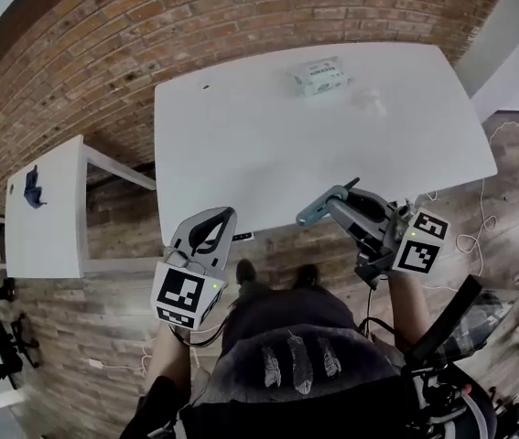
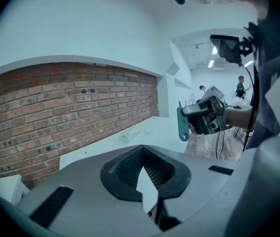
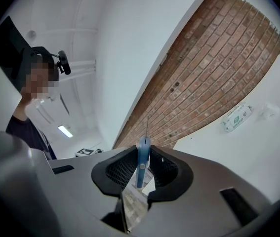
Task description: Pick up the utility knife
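The utility knife (image 1: pixel 318 209) is a slim teal-blue one, and my right gripper (image 1: pixel 330 201) is shut on it, held in the air just off the near edge of the white table (image 1: pixel 268 135). In the right gripper view the knife (image 3: pixel 142 161) stands upright between the pads, its thin blade out past the tip. My left gripper (image 1: pixel 222 218) hangs at the table's near left edge, shut with nothing in it. The left gripper view shows its own closed jaws, and beyond the left gripper (image 2: pixel 144 171) the right gripper (image 2: pixel 185 121) with the knife (image 2: pixel 182 125).
A white packet (image 1: pixel 318 76) lies near the table's far edge against the brick wall (image 1: pixel 195 26). A small dark item (image 1: pixel 242 237) sits at the near edge. A low white side table (image 1: pixel 48 213) with a blue object stands to the left. Cables (image 1: pixel 471 241) trail on the wooden floor at right.
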